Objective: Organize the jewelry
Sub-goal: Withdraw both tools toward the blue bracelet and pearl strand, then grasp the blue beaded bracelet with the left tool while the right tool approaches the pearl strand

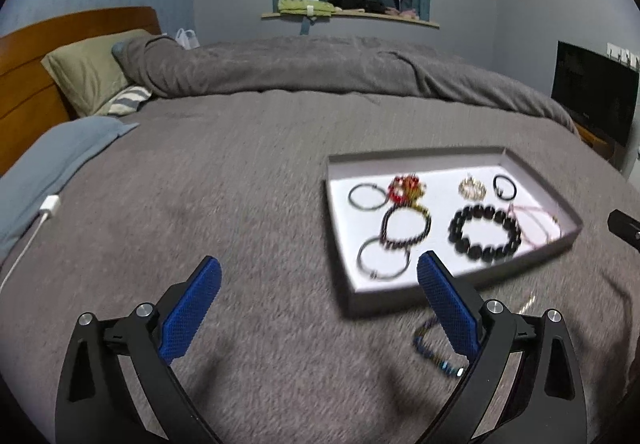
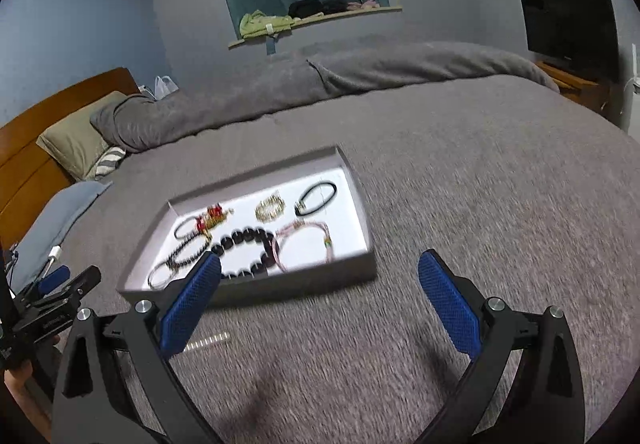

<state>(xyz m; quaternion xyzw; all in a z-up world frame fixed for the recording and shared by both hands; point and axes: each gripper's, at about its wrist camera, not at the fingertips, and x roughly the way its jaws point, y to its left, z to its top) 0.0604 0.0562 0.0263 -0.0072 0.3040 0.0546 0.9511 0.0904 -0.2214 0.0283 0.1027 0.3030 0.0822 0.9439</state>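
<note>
Both my left fingers [image 1: 320, 276] and my right fingers [image 2: 320, 276] are spread wide and hold nothing above the grey bed [image 1: 240, 183]. The shallow tray [image 1: 400, 296] lies on the bed with bracelets inside, among them a large black bead bracelet [image 1: 486, 230]. A blue beaded bracelet [image 1: 430, 348] lies on the bed just outside the tray, beside my left fingers.

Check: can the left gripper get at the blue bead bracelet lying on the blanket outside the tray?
Probably yes. The left gripper is open, and the blue bead bracelet lies uncovered on the blanket beside its right finger, short of the tray.
</note>
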